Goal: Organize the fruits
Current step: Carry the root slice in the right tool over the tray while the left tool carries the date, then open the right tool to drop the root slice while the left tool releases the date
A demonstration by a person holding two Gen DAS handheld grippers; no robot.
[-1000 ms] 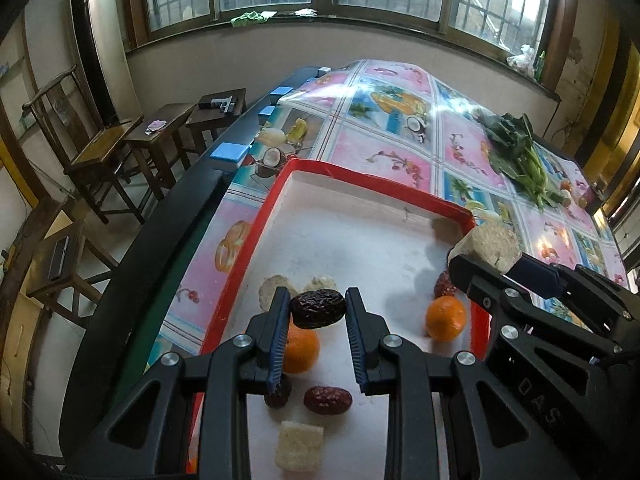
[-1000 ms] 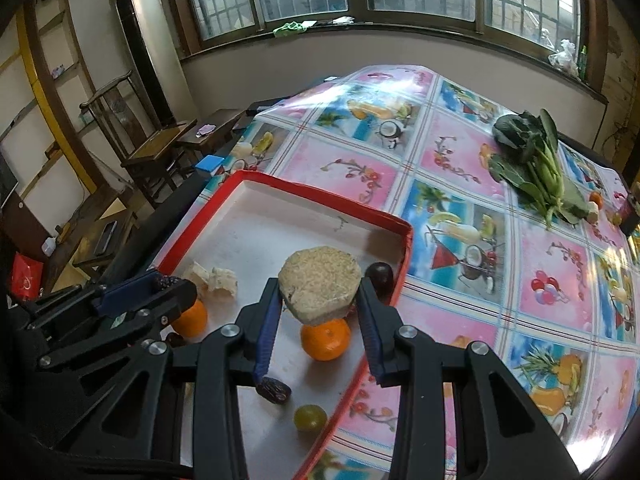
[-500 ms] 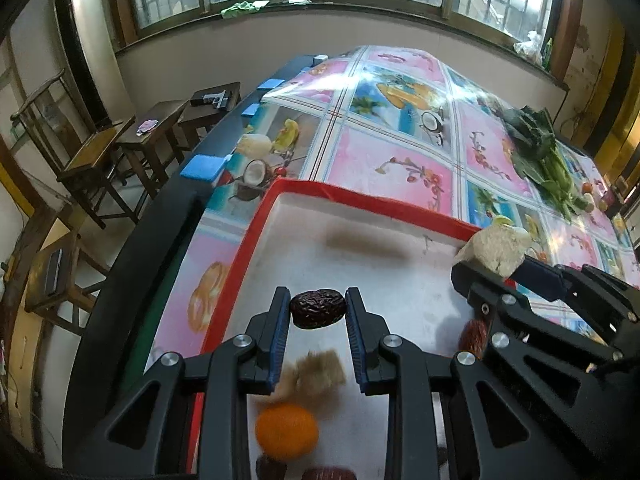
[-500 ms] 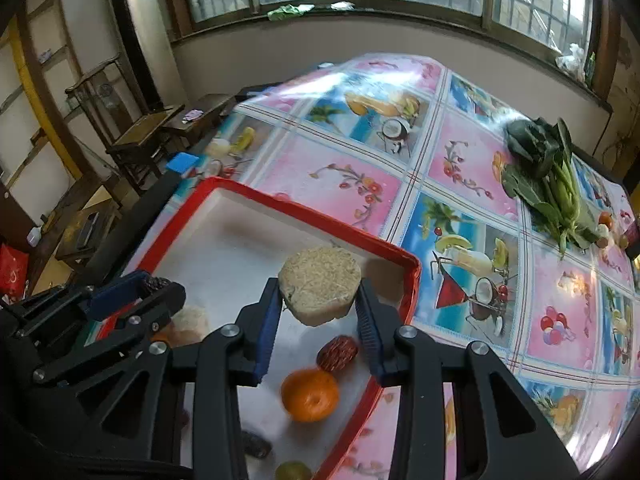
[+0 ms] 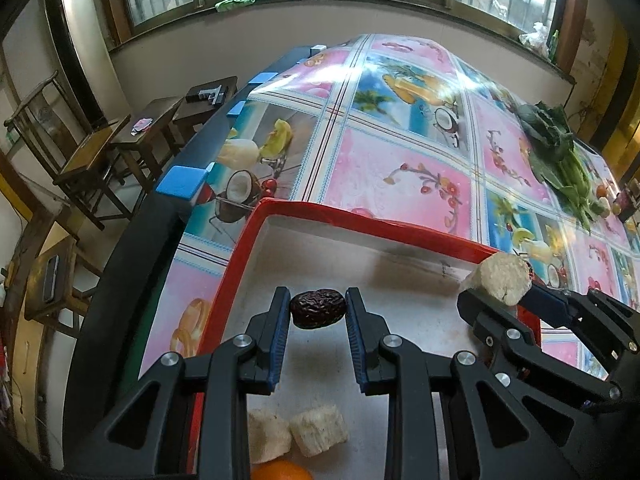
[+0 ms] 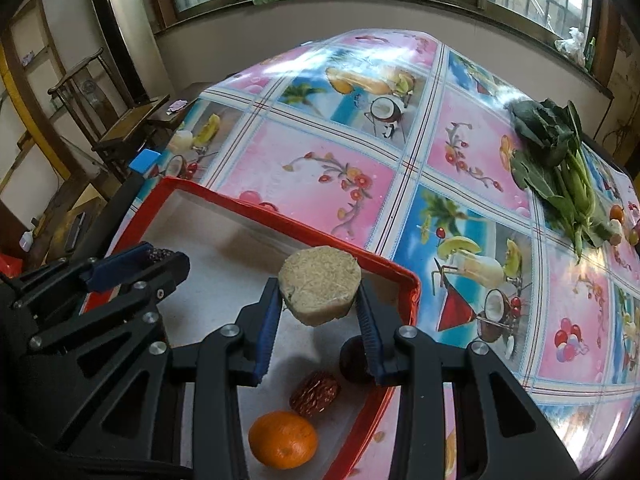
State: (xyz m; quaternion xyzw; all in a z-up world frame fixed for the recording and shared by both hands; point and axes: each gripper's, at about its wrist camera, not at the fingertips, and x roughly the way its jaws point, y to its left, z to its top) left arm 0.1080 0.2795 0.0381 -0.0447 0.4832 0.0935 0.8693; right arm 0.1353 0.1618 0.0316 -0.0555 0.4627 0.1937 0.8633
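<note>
My left gripper point(image 5: 318, 312) is shut on a dark wrinkled date point(image 5: 318, 308), held above the red-rimmed white tray point(image 5: 360, 220). My right gripper point(image 6: 319, 300) is shut on a round pale chunk of fruit point(image 6: 319, 290) above the tray's far right corner point(image 6: 412, 284); that chunk also shows in the left wrist view point(image 5: 500, 280). Two pale chunks point(image 5: 296, 432) and an orange point(image 5: 280, 472) lie in the tray below the left gripper. Another orange point(image 6: 283, 444) and two dates point(image 6: 315, 394) lie below the right gripper.
The tray sits at the near left corner of a table with a fruit-print cloth point(image 6: 320, 168). Leafy greens point(image 6: 556, 160) and small fruits point(image 6: 618, 216) lie at the far right. Chairs and stools point(image 5: 100, 140) stand beyond the table's left edge.
Both grippers have moved forward over the tray toward its far rim, each still holding its item. The fruits in the tray have slid down and partly out of view.
</note>
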